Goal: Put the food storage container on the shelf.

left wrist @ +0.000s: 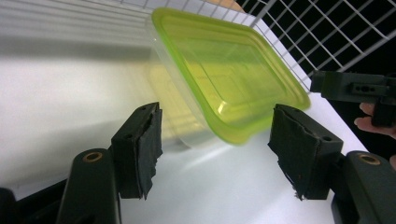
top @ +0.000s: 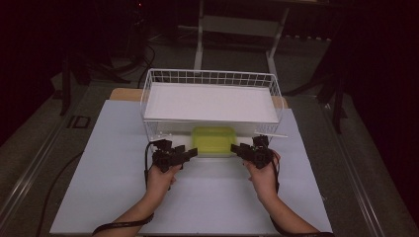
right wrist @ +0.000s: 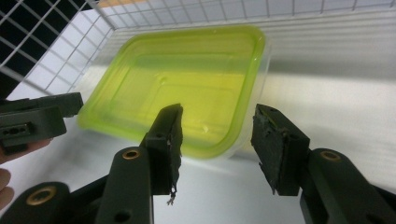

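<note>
Item: lidded container (top: 213, 140), clear plastic tub, glossy yellow-green lid, rounded rectangle; rests on white tabletop (top: 197, 197), half under wire basket (top: 212, 79). Left tool (top: 190, 154) and right tool (top: 237, 148) flank the container, both released, grasping nothing. Handling advice: keep both level, withdraw straight, avoid nudging the lid rim.

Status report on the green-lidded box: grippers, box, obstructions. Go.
Left gripper and right gripper open, flanking the box, not touching. Box lidded, on the table, partly under the wire basket. Basket frame close over the box's far end.
</note>
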The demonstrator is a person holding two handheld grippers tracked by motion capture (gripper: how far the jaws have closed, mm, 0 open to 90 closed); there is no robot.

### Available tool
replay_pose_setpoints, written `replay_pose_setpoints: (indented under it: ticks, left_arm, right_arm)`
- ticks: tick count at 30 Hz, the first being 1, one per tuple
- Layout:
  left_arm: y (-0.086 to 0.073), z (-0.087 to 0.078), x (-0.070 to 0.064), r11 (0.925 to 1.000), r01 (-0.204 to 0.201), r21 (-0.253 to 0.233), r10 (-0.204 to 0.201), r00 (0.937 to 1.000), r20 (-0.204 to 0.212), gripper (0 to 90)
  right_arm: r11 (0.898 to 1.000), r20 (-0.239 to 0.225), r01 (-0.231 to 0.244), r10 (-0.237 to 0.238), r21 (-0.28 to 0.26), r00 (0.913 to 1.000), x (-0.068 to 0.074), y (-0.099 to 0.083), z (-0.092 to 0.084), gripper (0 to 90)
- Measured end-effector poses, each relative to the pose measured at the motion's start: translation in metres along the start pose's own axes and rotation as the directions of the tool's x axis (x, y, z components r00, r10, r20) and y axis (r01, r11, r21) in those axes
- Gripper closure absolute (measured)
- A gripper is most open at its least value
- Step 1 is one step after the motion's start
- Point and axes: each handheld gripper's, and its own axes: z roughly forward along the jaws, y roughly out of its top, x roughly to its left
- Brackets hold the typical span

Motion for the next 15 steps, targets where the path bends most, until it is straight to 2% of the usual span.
replay_pose_setpoints:
  ticks: [2,5,7,8,10,13,15]
  left_arm:
    - [-0.004,-0.007,-0.003,0.9994,-0.033,-0.006,0.033,0.9994,-0.009,34.0]
    - [-0.008,-0.016,-0.005,0.9976,-0.065,-0.025,0.066,0.9976,0.023,28.7]
    - [-0.009,-0.023,-0.006,0.9971,-0.066,-0.039,0.067,0.9968,0.043,28.2]
    - [-0.01,-0.028,-0.007,0.9963,-0.074,-0.044,0.076,0.9962,0.044,25.9]
    - [-0.012,-0.035,-0.006,0.9946,-0.083,-0.063,0.086,0.9952,0.048,24.3]
    - [-0.016,-0.045,-0.006,0.9882,-0.131,-0.08,0.136,0.9885,0.066,15.7]
    - [-0.018,-0.051,-0.008,0.9824,-0.172,-0.072,0.178,0.9815,0.071,14.1]
  right_arm:
    - [1.0,-0.01,-0.001,0.001,0.001,1.0,0.002,-0.003,-0.004,53.3]
    - [1.0,-0.033,-0.006,0.007,0.007,0.9994,0.006,-0.007,-0.008,54.5]
    - [1.0,-0.044,0.004,-0.004,0.009,0.999,0.009,-0.01,-0.01,55.0]
    - [1.0,-0.05,0.016,-0.014,0.023,0.9986,0.014,-0.016,-0.01,58.9]
    - [0.999,-0.051,0.02,-0.018,0.03,0.9985,0.015,-0.018,-0.009,59.9]
    - [0.997,-0.044,0.04,-0.037,0.062,0.9983,0.021,-0.026,-0.004,69.7]
    - [0.995,-0.047,0.048,-0.044,0.083,0.9979,0.024,-0.029,0.001,78.2]
